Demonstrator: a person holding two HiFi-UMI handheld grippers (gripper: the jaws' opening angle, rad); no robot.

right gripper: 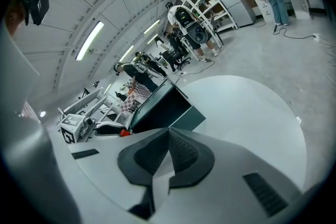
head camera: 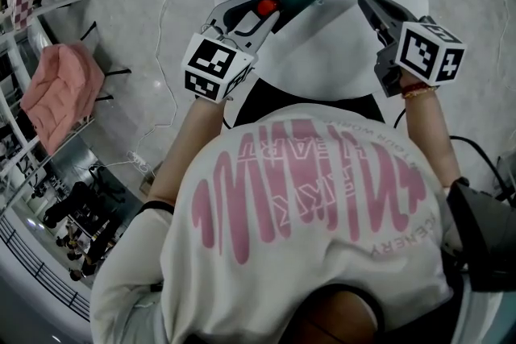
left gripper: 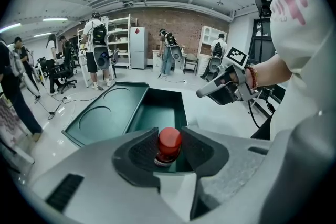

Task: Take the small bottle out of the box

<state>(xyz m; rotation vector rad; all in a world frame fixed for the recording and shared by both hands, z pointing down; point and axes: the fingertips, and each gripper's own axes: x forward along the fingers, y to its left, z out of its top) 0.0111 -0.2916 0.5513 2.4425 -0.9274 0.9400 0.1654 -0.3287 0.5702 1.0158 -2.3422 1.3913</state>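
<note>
Clamping red-capped bottle (left gripper: 169,146), body prob. dark: left gripper (left gripper: 169,135).

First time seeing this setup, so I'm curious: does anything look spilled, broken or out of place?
Nothing stands out. The small bottle sits straight between the left gripper's jaws, cap on, near the open green box on the white table. The right gripper is shut and empty. No spill or damage shows.

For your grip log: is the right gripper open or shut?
Shut: the right gripper has its pads pressed together, with nothing between them.
</note>
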